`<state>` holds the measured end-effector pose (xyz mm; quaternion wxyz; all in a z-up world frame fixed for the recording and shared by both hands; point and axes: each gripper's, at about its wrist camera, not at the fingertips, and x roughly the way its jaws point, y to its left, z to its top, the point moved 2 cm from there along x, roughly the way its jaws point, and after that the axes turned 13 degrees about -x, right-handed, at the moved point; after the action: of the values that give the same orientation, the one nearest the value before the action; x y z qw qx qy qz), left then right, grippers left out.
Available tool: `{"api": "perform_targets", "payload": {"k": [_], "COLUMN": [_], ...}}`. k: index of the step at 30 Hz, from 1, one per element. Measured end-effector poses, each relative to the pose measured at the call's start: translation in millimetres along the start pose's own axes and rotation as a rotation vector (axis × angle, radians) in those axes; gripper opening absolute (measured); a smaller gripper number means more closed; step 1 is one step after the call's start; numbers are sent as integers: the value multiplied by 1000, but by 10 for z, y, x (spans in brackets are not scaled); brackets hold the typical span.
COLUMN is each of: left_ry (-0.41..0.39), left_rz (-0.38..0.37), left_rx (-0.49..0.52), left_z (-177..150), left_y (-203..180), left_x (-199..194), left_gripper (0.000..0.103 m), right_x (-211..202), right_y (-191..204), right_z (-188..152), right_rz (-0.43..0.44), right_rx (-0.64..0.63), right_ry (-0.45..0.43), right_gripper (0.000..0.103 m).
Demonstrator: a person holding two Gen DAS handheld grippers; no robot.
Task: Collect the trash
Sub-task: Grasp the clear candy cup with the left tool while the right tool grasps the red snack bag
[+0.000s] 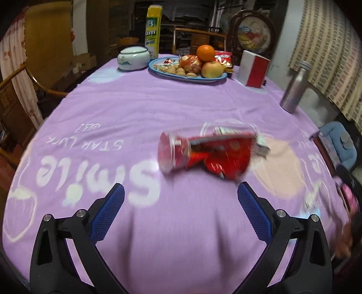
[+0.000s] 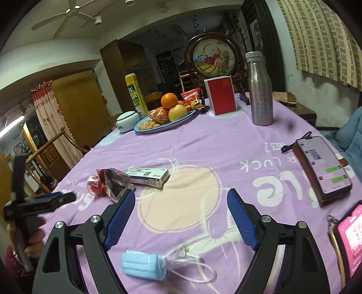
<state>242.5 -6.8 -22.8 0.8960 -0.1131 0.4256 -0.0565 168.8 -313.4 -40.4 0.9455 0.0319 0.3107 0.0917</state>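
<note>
Room: a dim dining room is shown, with wooden chairs, a ceiling fan [image 2: 74, 13] and a brick-patterned curtain [image 2: 321, 38] along the right wall.
Surface: a table is covered by a lilac printed tablecloth [image 1: 172, 108].
Left gripper [image 1: 181, 196]: the jaws are held wide apart and nothing is held; it is aimed across the cloth, short of the trash.
Right gripper [image 2: 181, 203]: the jaws are spread wide and nothing is gripped.
Trash, red wrapper [image 1: 221, 156]: it lies crumpled at about 1 o'clock from the left gripper, near but apart, touching a clear plastic cup [image 1: 169, 153] tipped on its side; both are blurred in the left wrist view.
Trash, medicine box [image 2: 148, 176]: it lies flat just beside the wrapper, at 11 o'clock from the right gripper.
Trash, face mask [image 2: 143, 266]: a folded blue mask is seen low between the right gripper's arms, at about 7 o'clock, its white loops trailing right.
Not trash: the fruit plate [image 2: 187, 117], steel bottle [image 2: 260, 90], red box [image 2: 222, 95] and two phones [image 2: 323, 167] at 2 to 4 o'clock are to be left alone.
Step judged: the wrapper and cup are probably being approached by the left gripper.
Technique: the jaws should be lowered either side of the wrapper's bunched middle, so that the cloth is not pinched.
Risk: the cup may roll if nudged; thin foil may slip from a shallow bite.
</note>
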Motion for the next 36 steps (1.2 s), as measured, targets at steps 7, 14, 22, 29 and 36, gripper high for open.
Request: {"api": "perform_targets", "payload": {"k": [7, 14, 22, 29, 36], "left_ry": [44, 23, -109, -108, -49], "left_rz": [34, 67, 141, 202, 259], "left_rx": [-57, -147, -266, -110, -71], "left_z": [335, 431, 494, 467, 622], "left_y": [106, 513, 1024, 758, 845], "left_x": [503, 609, 310, 438, 642], "left_gripper": [96, 96, 96, 96, 96], "right_x": [195, 213, 206, 204, 236], "right_y": [-55, -34, -51, -49, -21], "right_z": [-33, -38, -41, -39, -48], "right_rz": [36, 70, 80, 83, 107], "right_rx": [40, 41, 56, 53, 48], "right_ry": [29, 23, 17, 18, 34], "right_gripper": [82, 84, 84, 85, 85]}}
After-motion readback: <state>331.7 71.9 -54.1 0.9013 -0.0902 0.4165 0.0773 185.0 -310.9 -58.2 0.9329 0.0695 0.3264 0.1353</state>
